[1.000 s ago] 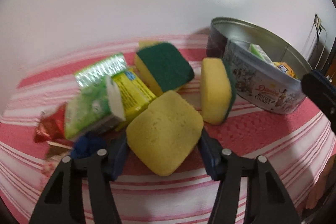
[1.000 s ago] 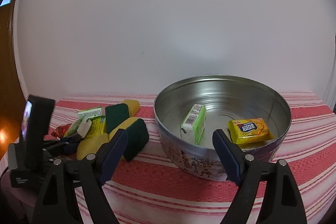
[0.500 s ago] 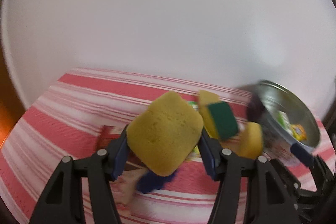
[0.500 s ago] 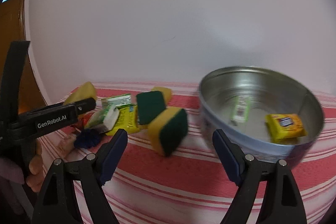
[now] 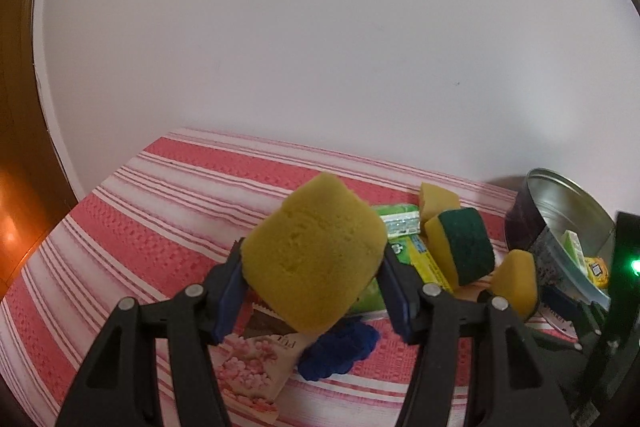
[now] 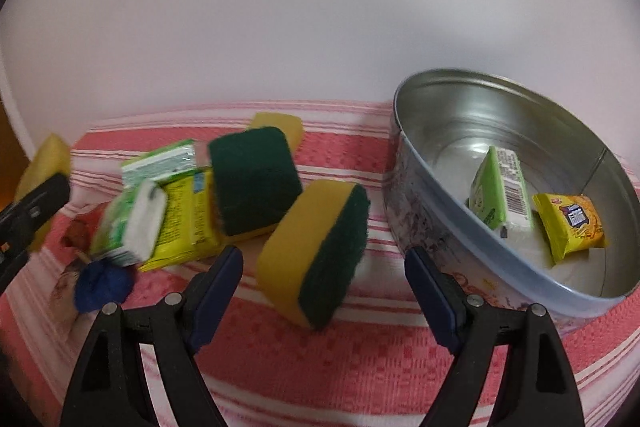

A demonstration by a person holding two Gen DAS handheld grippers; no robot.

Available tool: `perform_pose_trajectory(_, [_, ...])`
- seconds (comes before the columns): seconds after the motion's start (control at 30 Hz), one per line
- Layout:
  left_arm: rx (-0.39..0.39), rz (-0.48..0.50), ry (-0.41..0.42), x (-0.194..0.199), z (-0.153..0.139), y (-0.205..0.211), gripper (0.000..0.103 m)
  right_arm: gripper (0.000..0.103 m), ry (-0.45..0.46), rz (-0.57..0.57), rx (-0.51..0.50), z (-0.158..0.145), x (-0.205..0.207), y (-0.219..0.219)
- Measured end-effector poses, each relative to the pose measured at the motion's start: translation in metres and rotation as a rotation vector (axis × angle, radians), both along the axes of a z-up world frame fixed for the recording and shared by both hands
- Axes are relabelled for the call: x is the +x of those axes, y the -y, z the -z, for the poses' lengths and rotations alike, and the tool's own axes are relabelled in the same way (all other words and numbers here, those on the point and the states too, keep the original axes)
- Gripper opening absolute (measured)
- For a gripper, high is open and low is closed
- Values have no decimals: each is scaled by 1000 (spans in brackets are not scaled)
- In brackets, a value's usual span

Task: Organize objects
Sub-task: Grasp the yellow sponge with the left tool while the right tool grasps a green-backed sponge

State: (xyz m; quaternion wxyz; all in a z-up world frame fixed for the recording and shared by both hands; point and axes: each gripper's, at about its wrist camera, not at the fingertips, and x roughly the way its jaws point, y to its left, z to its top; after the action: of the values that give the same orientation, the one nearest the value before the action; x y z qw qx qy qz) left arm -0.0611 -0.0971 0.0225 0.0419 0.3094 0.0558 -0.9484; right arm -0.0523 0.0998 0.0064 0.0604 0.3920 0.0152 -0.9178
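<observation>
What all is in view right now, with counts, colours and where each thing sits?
Sponges: four, yellow with green scouring pads; one in the left gripper, three on the cloth, nearest.
Round tin: one, silver, right side.
Packets in tin: two, green and yellow.
Packets on cloth: several, green, yellow, pink, beside the sponges.
Blue lump: one, near the pink packet.
Tablecloth: one, red-and-white striped.
Left gripper: shut on a sponge.
Right gripper: open, empty.

Both grippers look alike: the left gripper (image 5: 314,289) has matte black plastic arms with triangular cut-outs; round silver screws (one per joint) stud them; the right gripper (image 6: 324,289) carries the same dark blue pads (image 6: 216,291) inside its jaws.
</observation>
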Motion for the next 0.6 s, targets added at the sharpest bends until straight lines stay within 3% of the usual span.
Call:
perform_pose_trajectory(0.2, [-15, 6, 0, 0, 2, -4, 60, 83, 56, -3, -3, 8, -6, 2])
perform_pose_trajectory(0.27, [-22, 3, -5, 1, 2, -6, 60, 51, 66, -2, -30, 9, -6, -3])
perform_pose_trajectory(0.4, [-35, -4, -5, 0, 3, -8, 60, 43, 67, -24, -57, 9, -1, -7])
perform_pose_trajectory(0.47, [-37, -5, -8, 0, 3, -10, 60, 33, 51, -37, -65, 6, 6, -9])
perform_pose_trajectory(0.6, [-52, -7, -36, 2, 2, -10, 60, 32, 15, -60, -103, -5, 24, -15])
